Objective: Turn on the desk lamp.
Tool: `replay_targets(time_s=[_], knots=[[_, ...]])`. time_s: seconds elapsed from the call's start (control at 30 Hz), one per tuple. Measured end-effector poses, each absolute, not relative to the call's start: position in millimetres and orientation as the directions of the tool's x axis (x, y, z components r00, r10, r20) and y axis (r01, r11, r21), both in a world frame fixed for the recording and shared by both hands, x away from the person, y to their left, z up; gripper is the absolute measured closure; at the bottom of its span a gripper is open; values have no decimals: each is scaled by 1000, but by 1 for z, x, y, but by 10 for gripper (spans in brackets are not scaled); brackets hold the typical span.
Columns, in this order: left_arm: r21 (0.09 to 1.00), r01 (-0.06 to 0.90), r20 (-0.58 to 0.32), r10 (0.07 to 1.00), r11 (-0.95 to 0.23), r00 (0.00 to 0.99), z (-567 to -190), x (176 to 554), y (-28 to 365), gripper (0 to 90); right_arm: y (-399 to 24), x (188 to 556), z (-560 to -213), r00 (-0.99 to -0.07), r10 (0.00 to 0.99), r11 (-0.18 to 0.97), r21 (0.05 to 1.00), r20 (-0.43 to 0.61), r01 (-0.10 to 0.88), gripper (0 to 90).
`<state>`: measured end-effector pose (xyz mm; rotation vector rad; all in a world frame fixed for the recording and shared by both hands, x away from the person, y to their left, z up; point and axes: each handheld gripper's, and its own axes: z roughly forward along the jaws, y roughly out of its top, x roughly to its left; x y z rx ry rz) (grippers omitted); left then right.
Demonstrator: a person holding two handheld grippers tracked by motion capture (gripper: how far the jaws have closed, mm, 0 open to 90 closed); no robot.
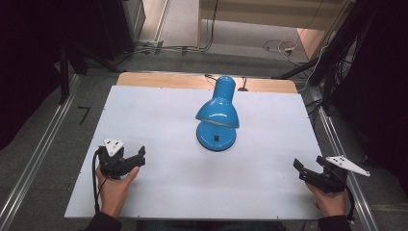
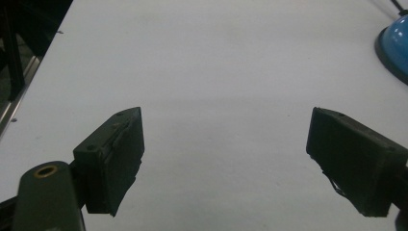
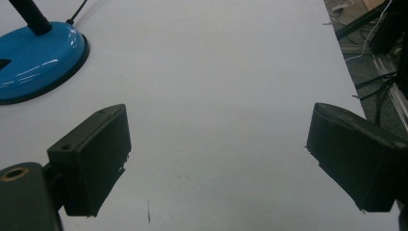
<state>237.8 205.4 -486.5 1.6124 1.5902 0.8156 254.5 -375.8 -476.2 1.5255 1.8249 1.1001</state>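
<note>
Nearest the camera, the left gripper [image 1: 137, 159] sat low on the matte white table [image 1: 159, 120] with its blocky black jaws spread and empty, the glossy blue desk lamp [image 1: 217, 115] with its domed shade and round base stood mid-table, and the right gripper [image 1: 299, 169] likewise gaped empty.

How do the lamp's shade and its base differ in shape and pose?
The shade is a dome with a narrow neck, raised and tilted; the base is a flat round disc lying on the white table. The base carries a small dark switch; no such mark shows on the shade. Both are glossy blue.
</note>
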Motion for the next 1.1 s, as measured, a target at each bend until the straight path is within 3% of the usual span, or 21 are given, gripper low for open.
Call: replay_targets(time_s=[1.1], knots=[[850, 525, -51, 998, 30, 26, -487, 231, 210, 150, -351, 262, -481, -289, 951, 82, 817, 107, 571, 69]])
